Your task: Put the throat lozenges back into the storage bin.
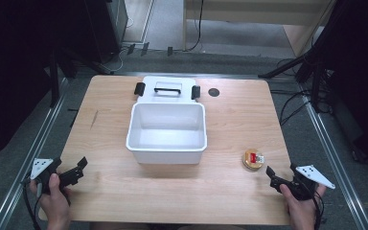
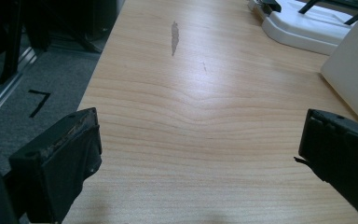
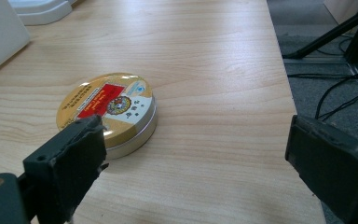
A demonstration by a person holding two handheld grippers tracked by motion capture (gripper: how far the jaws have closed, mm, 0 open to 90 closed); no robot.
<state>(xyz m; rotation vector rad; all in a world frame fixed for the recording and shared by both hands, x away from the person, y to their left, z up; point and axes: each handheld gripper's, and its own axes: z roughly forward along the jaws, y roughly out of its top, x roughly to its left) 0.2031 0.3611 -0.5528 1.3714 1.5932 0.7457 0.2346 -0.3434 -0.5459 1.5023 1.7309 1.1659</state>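
Holding a gripper in each hand, I list what lies on the wooden table (image 1: 230,191), each item placed by the white tub (image 1: 166,132) at its middle. Item one: the white tub itself, open-topped, nothing inside it. Item two: its white lid (image 1: 167,90), flat on the table just behind the tub and touching or nearly touching the far rim, with a black handle and a black clip at each end. Item three: a small dark round mark (image 1: 214,92) to the right of the lid. Item four: a round gold tin (image 1: 252,159) with a red label, right of the tub and nearer to me. Item five: my left gripper (image 1: 79,168), off the tub's near left corner, jaws spread wide over bare wood. Item six: my right gripper (image 1: 272,176), just beyond the tin on the near right, jaws apart, clamping nothing; its own view shows the tin (image 3: 107,112) ahead of one jaw.
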